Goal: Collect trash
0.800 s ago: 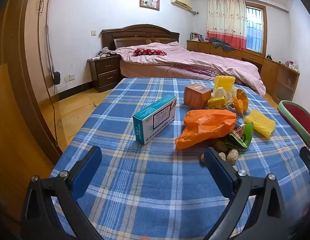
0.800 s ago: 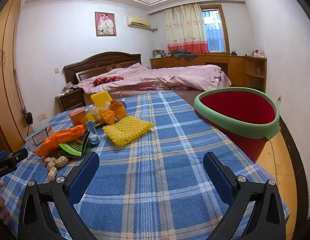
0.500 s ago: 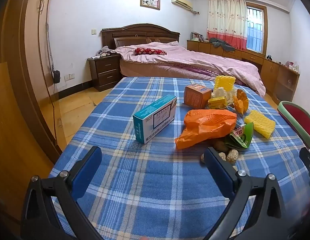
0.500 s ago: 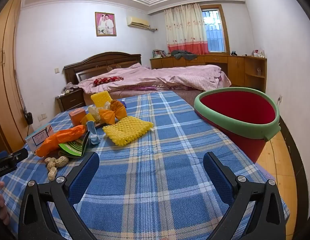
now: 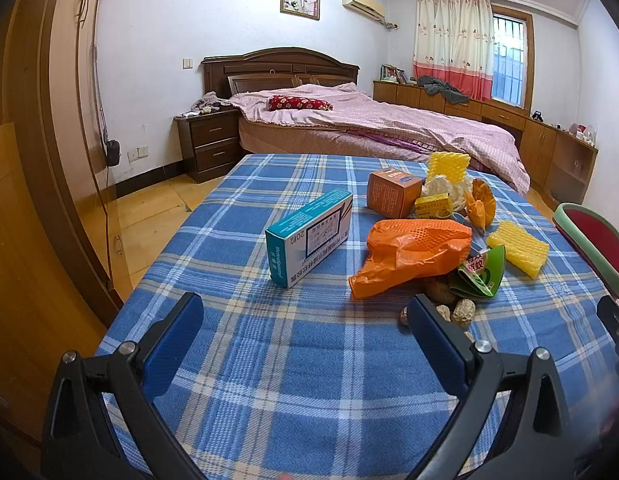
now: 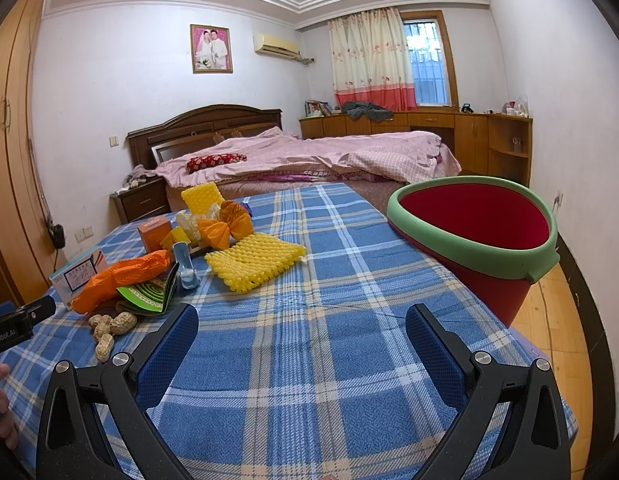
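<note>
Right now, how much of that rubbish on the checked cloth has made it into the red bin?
None that shows: the red bin looks empty inside. Nothing is in hand; the left gripper and right gripper both hang open over bare cloth. Everything is left: teal box, orange bag, yellow foam net, peanuts and the rest.

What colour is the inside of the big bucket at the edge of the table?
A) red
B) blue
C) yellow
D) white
A: the bucket is red inside, with a green rim running around its top.
</note>
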